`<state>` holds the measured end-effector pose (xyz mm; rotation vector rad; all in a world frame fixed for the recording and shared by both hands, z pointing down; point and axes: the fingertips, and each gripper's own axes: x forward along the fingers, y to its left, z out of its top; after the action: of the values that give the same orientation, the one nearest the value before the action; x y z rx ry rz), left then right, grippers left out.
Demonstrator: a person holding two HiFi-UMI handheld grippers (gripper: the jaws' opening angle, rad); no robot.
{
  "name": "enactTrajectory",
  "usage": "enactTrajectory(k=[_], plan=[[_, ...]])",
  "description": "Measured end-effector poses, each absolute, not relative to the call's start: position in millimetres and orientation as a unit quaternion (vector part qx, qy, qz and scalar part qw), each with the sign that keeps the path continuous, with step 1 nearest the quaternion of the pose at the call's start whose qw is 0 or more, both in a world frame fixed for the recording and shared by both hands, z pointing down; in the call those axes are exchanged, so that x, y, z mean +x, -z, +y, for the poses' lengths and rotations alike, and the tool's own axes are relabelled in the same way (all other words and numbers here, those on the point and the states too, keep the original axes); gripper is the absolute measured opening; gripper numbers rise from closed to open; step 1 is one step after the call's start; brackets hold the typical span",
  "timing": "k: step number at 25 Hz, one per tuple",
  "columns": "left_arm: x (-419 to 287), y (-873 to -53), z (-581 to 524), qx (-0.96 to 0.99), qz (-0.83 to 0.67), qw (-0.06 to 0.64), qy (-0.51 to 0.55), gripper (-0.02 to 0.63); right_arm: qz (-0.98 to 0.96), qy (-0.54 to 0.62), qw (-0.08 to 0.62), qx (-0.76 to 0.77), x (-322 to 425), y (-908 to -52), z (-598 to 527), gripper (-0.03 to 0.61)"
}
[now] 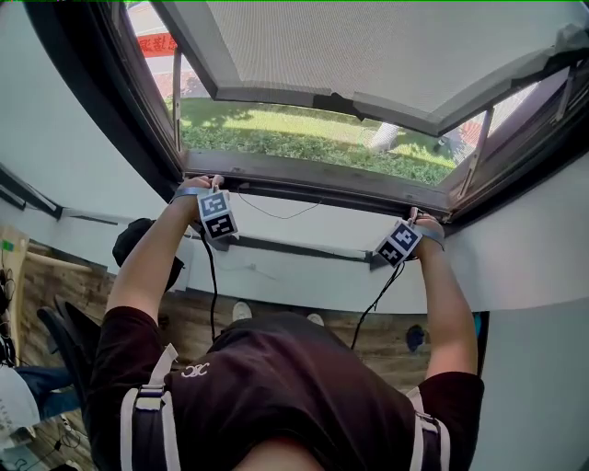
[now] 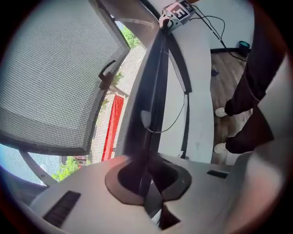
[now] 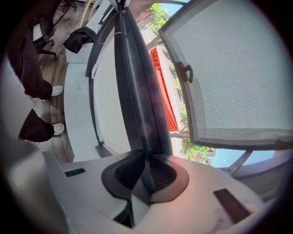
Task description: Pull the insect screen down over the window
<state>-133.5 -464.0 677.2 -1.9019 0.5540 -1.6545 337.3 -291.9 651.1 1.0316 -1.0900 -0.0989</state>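
Note:
The insect screen's dark pull bar (image 1: 313,182) lies low along the window's bottom frame, just above the sill. My left gripper (image 1: 211,187) is shut on the bar's left end and my right gripper (image 1: 416,222) on its right end. In the left gripper view the bar (image 2: 150,100) runs away from the left gripper (image 2: 145,172) between its closed pads, with fine mesh (image 2: 103,132) to its left and the right gripper (image 2: 176,12) at the far end. The right gripper view shows the bar (image 3: 136,87) clamped in the right gripper (image 3: 144,172), with mesh (image 3: 174,114) to its right.
The window sash (image 1: 368,55) is swung outward above the opening, its handle (image 3: 187,72) toward me. A white wall (image 1: 304,267) with a dark rail lies below the sill. Cables hang from both grippers. A black chair (image 1: 64,331) stands on the wooden floor at the left.

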Motion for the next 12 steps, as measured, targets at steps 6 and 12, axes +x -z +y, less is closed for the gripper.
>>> enactTrajectory(k=[6,12], plan=[[-131,-673,-465,-0.702,0.195,0.300,0.615,0.035,-0.500,0.036,0.725,0.473,339,-650,-296,0.040],[-136,-667,-463,-0.690,0.223,0.308,0.616,0.035,-0.488,0.050,0.716,0.497,340,-643,-297,0.041]])
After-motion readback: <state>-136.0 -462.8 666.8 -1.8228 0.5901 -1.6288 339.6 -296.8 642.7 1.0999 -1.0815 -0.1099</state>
